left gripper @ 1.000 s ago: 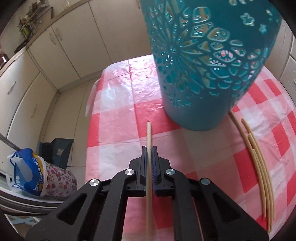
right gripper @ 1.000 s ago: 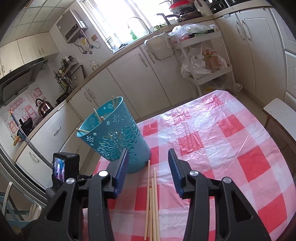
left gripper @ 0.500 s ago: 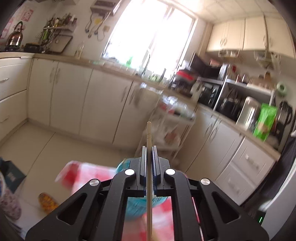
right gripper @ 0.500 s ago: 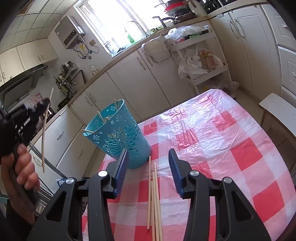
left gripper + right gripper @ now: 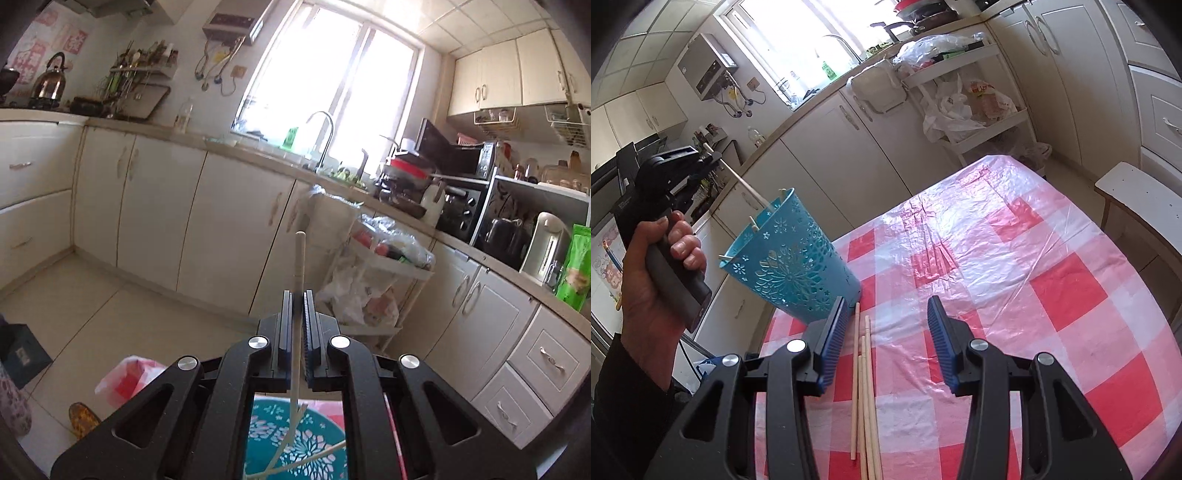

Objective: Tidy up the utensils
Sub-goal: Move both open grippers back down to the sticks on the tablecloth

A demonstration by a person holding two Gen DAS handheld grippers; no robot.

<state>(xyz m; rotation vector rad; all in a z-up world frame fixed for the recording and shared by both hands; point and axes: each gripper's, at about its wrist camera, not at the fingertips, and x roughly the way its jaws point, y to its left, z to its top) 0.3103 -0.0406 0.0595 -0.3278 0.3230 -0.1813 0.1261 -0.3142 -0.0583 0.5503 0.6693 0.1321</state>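
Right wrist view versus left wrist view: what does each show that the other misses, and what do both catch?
Only the right wrist view shows the loose chopsticks on the checked tablecloth, the open right gripper and the hand holding the left gripper.

Only the left wrist view shows the kettle and microwave.

Both show the teal basket, holding chopsticks, and the chopstick clamped in the left gripper above it.
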